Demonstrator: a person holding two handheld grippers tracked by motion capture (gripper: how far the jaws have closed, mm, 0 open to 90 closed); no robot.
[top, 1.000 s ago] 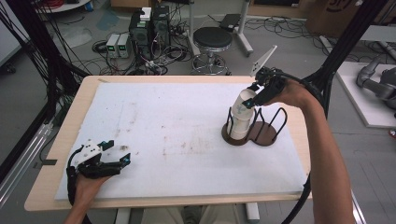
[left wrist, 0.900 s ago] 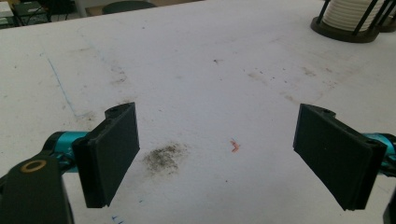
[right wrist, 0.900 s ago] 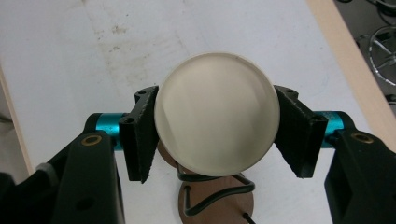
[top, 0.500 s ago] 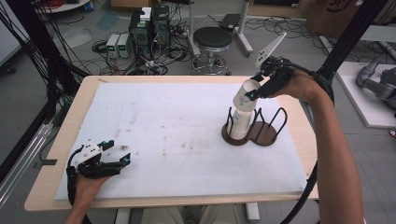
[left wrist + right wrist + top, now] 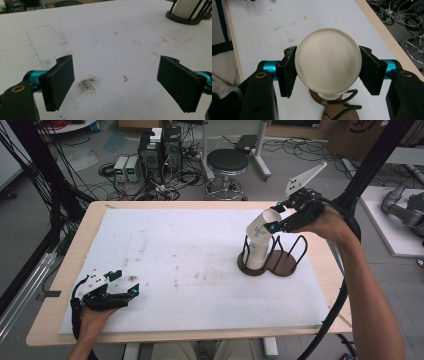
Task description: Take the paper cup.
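My right gripper (image 5: 276, 222) is shut on a white paper cup (image 5: 261, 227) with a bluish print. It holds the cup tilted above a stack of cups (image 5: 256, 256) in a black wire holder (image 5: 285, 265) at the table's right. In the right gripper view the cup's round bottom (image 5: 328, 63) faces the camera, and both pads (image 5: 288, 71) press on its sides, with the holder's brown base (image 5: 338, 111) below. My left gripper (image 5: 131, 290) rests open near the front left edge. Nothing lies between its pads (image 5: 60, 81) except bare white sheet.
A white sheet (image 5: 165, 250) with dirt smudges covers the wooden table (image 5: 82, 237). The holder's second wire ring (image 5: 296, 251) stands to the right of the stack. Beyond the far edge are a stool (image 5: 227, 162), electronics boxes (image 5: 160, 150) and cables on the floor.
My right gripper has risen and moved right with the cup, which has tilted and come up off the stack. The left gripper has stayed in place.
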